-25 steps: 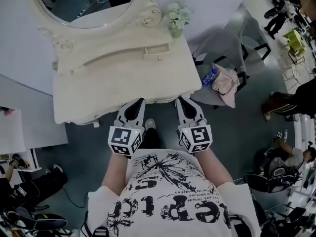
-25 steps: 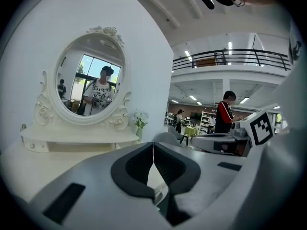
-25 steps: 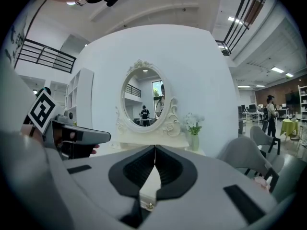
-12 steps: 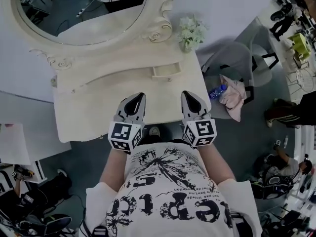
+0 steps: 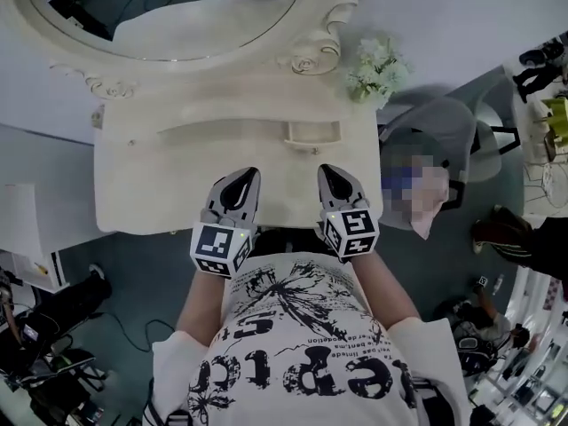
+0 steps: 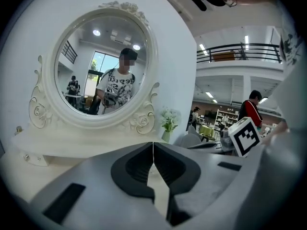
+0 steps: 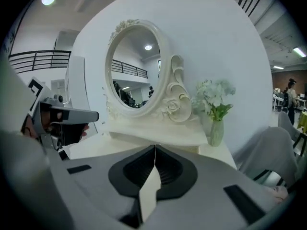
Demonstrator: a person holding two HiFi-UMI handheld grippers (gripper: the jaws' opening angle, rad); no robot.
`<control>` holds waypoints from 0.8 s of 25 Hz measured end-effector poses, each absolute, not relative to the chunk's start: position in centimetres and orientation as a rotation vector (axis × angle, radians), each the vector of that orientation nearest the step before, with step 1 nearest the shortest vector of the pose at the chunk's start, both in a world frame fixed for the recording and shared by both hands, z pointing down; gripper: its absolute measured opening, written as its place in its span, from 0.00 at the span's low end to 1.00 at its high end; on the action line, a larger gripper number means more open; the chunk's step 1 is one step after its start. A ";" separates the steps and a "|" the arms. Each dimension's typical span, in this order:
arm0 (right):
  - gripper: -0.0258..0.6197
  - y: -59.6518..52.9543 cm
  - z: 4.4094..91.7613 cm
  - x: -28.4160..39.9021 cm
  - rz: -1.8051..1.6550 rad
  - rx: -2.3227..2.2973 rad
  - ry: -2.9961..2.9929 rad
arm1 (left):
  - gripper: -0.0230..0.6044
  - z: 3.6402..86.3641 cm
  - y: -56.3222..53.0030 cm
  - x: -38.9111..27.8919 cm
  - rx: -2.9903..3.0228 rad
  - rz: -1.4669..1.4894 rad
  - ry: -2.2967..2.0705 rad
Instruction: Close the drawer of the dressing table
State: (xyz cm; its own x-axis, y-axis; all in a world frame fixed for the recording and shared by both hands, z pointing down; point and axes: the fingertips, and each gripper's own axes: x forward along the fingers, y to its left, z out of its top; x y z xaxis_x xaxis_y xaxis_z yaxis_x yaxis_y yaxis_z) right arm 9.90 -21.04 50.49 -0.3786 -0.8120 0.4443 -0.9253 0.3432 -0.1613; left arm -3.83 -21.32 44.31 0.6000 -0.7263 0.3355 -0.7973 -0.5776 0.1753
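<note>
beside the person's chest, the left tongs (image 5: 252, 173) and right tongs (image 5: 323, 169) are pinched shut on nothing, over the front edge of the desk (image 5: 151, 185). only the head view shows the drawer (image 5: 312, 132): small, cream, pulled slightly out of the raised shelf, right of middle, lying crosswise, front toward the person. only the left gripper view shows the reflection in the mirror (image 6: 105, 66).

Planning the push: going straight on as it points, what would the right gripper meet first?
Probably the small drawer below the mirror; depth unclear, so the right gripper may graze the tabletop first.
</note>
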 end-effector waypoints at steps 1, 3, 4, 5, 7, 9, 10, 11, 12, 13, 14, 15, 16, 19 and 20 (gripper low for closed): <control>0.07 -21.4 51.5 9.8 0.586 1.530 -2.317 | 0.07 44.8 -21.5 -3.9 2.509 0.330 -1.247; 0.07 -21.9 53.6 9.9 0.622 1.487 -2.296 | 0.07 46.1 -21.8 -3.9 2.465 0.341 -1.265; 0.07 -22.1 54.7 10.0 0.638 1.466 -2.283 | 0.07 46.8 -21.9 -3.9 2.442 0.346 -1.274; 0.07 -22.3 55.8 10.1 0.653 1.446 -2.270 | 0.07 47.5 -22.0 -3.9 2.420 0.350 -1.281; 0.07 -22.5 58.1 10.3 0.682 1.409 -2.238 | 0.07 49.0 -22.1 -3.9 2.381 0.359 -1.292; 0.07 -23.0 60.1 10.8 0.704 1.396 -2.194 | 0.07 50.3 -22.2 -3.9 2.349 0.378 -1.297; 0.07 -23.3 60.9 11.1 0.708 1.401 -2.170 | 0.07 50.9 -22.2 -3.8 2.336 0.389 -1.296; 0.08 -23.7 61.5 11.3 0.707 1.409 -2.150 | 0.07 51.5 -22.1 -3.8 2.326 0.401 -1.294; 0.10 -24.0 62.0 11.5 0.704 1.415 -2.137 | 0.07 51.9 -22.1 -3.6 2.318 0.412 -1.290; 0.17 -24.3 62.3 11.6 0.707 1.418 -2.130 | 0.07 52.2 -22.1 -3.4 2.315 0.421 -1.286; 0.23 -24.6 62.6 11.6 0.718 1.417 -2.127 | 0.07 52.4 -22.1 -3.3 2.316 0.428 -1.282; 0.24 -24.8 62.9 11.5 0.737 1.418 -2.126 | 0.07 52.4 -22.1 -3.1 2.317 0.431 -1.279; 0.25 -25.0 63.1 11.4 0.760 1.421 -2.123 | 0.07 52.5 -22.2 -2.9 2.317 0.432 -1.277; 0.25 -25.4 63.8 11.4 0.816 1.444 -2.095 | 0.07 52.7 -22.3 -2.7 2.309 0.432 -1.272; 0.25 -25.6 64.0 11.5 0.821 1.457 -2.079 | 0.07 52.9 -22.3 -2.6 2.306 0.432 -1.270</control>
